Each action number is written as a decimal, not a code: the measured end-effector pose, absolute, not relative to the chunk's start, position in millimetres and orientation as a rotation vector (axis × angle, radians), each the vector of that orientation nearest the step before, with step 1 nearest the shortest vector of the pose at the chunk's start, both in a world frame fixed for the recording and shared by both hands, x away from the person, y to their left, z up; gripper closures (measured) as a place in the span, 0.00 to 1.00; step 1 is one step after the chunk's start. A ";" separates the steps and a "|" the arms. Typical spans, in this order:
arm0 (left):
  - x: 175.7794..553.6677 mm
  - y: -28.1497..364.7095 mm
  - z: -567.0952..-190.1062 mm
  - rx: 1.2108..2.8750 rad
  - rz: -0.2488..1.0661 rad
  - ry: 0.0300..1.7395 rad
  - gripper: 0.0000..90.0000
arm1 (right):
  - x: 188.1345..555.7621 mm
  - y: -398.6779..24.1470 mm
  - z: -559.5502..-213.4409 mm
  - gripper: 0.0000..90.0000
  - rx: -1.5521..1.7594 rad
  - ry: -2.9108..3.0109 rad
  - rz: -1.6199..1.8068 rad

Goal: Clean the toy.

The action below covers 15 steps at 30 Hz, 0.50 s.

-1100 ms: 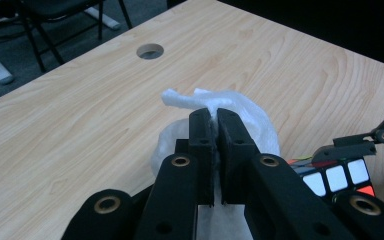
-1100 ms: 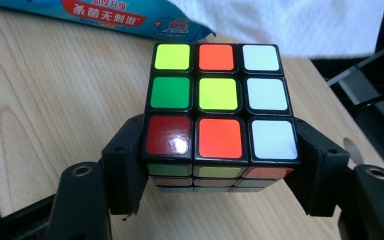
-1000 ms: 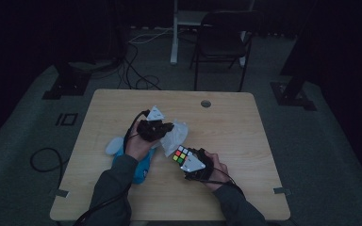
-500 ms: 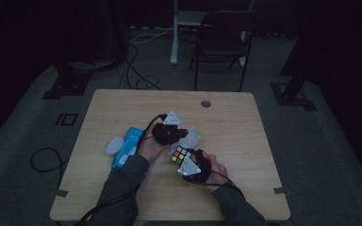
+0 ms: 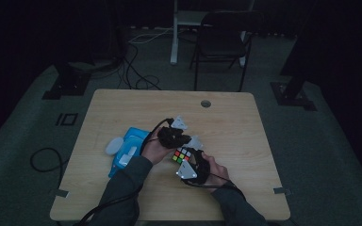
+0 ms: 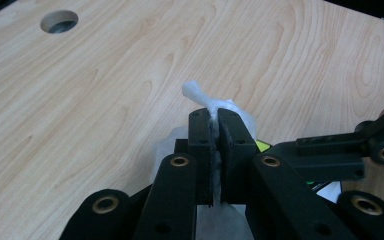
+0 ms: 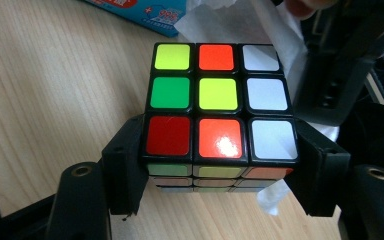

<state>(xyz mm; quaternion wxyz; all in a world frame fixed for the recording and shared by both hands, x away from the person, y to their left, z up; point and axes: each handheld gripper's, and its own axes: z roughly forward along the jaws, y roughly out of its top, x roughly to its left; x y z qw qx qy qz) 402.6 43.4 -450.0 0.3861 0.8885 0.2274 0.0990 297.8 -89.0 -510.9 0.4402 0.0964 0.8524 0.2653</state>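
A scrambled Rubik's cube [image 7: 217,95] sits clamped between the jaws of my right gripper [image 7: 223,146], just above the wooden table [image 5: 245,122]. In the high view the cube [image 5: 181,154] is at the table's middle, with the right gripper [image 5: 185,162] behind it. My left gripper [image 6: 214,120] is shut on a crumpled white wipe [image 6: 207,100]. From above, the left gripper [image 5: 187,140] holds the wipe [image 5: 195,141] right at the cube's far side. The wipe [image 7: 275,30] also hangs just beyond the cube in the right gripper view.
A blue pack of wipes [image 5: 127,150] lies left of the hands, with a white lid-like piece [image 5: 114,145] beside it. A cable hole [image 5: 206,103] is in the far part of the table. A dark chair [image 5: 221,42] stands beyond the table.
My left gripper has carried the wipe rightward and down from over the blue pack to the cube's far side. The right gripper and cube have stayed put.
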 end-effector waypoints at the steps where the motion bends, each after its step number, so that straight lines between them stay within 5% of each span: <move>1: 403.0 43.1 -451.4 2.273 0.247 0.576 0.96 | 297.9 -89.2 -510.7 0.38 0.237 2.117 0.656; 15: 400.1 41.9 -451.7 2.277 0.223 0.565 0.96 | 297.9 -89.8 -511.7 0.38 0.227 2.111 0.634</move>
